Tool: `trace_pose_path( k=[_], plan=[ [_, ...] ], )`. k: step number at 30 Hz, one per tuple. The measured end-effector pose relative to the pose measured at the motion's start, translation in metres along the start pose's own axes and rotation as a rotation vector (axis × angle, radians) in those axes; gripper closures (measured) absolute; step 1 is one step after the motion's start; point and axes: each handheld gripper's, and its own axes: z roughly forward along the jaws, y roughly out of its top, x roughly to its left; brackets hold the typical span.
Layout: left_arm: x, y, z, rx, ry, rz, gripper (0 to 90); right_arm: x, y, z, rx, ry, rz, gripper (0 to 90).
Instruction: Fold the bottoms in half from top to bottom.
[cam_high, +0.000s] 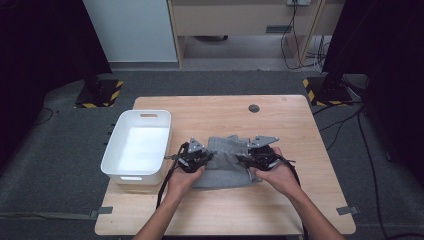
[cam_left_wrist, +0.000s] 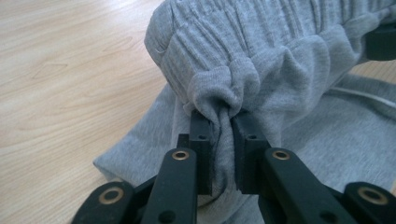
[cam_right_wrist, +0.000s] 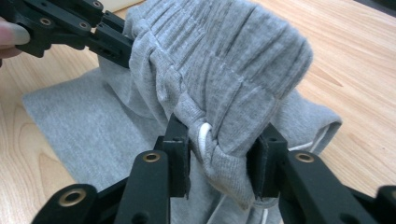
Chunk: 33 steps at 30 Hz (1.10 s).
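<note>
A grey sweat garment (cam_high: 222, 172) with a ribbed elastic waistband lies on the wooden table (cam_high: 210, 212), between the person's two hands. My left gripper (cam_high: 206, 159) is shut on a bunched fold of the waistband (cam_left_wrist: 224, 88), which puckers between its jaws (cam_left_wrist: 223, 122). My right gripper (cam_high: 244, 159) grips the other end of the waistband (cam_right_wrist: 224, 84), a thick fold with a white drawcord (cam_right_wrist: 203, 137) pressed between its jaws (cam_right_wrist: 222, 142). The waistband arches up between the two grippers above the rest of the cloth. The left gripper (cam_right_wrist: 112, 39) also shows in the right gripper view.
A white plastic bin (cam_high: 112, 160) stands at the table's left edge, close to the left hand. A small round hole (cam_high: 254, 108) sits near the far edge. Bare wood lies in front of and to the right of the garment.
</note>
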Motion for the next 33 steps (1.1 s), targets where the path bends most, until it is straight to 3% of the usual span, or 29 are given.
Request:
trace_pose_path(
  k=[17,33],
  plan=[
    [0.0032,-0.0054,-0.0029,0.005,0.005,-0.014,76.7,0.0058,0.0033,-0.0049,-0.001,0.014,0.006,52.7],
    [-0.0003,-0.0088,-0.0071,0.0,-0.008,-0.019,66.9,0.0046,-0.0031,-0.0086,0.003,0.036,0.009,54.4]
  ],
)
